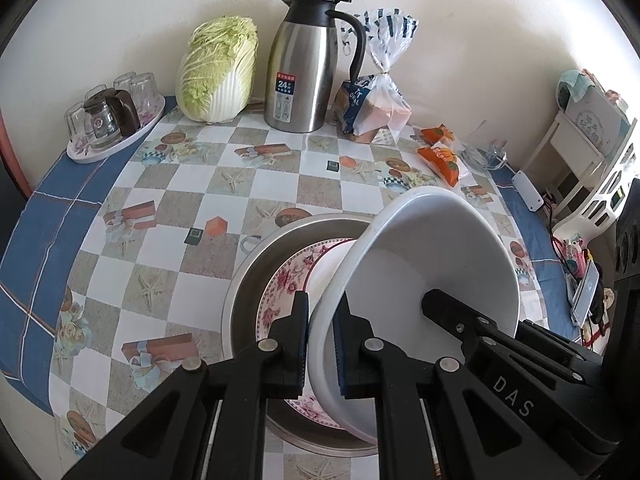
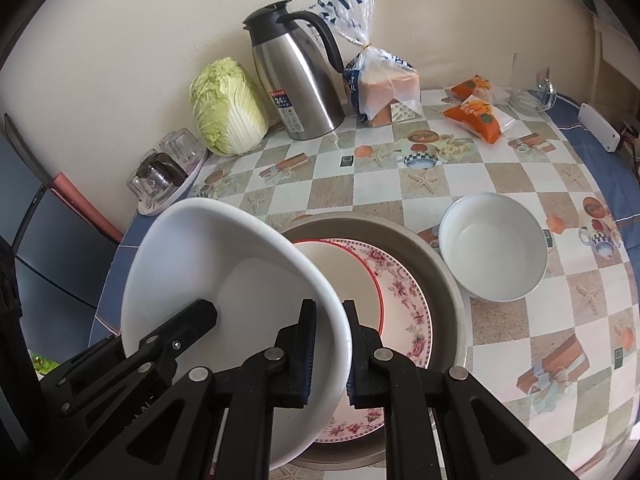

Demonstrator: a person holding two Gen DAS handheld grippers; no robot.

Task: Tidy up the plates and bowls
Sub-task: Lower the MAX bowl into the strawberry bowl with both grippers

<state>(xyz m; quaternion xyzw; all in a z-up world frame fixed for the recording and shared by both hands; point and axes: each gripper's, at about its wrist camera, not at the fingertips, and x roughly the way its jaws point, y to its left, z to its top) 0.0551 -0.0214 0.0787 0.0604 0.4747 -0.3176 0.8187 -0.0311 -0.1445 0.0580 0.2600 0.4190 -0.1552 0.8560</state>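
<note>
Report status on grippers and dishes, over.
Left gripper and right gripper both shut on large white bowl's rim. Bowl tilted above floral plate in round metal pan. Small white bowl beside.

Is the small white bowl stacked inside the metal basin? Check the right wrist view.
No, the small white bowl sits on the tablecloth beside the metal basin, outside its rim.

checkered table (image 1: 168, 216), metal basin (image 2: 444, 276)

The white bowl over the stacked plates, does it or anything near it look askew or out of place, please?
The white bowl is tilted steeply, its rim pinched by both the left hand-held gripper and the right hand-held gripper above the floral plate. Nothing looks spilled or broken.
</note>
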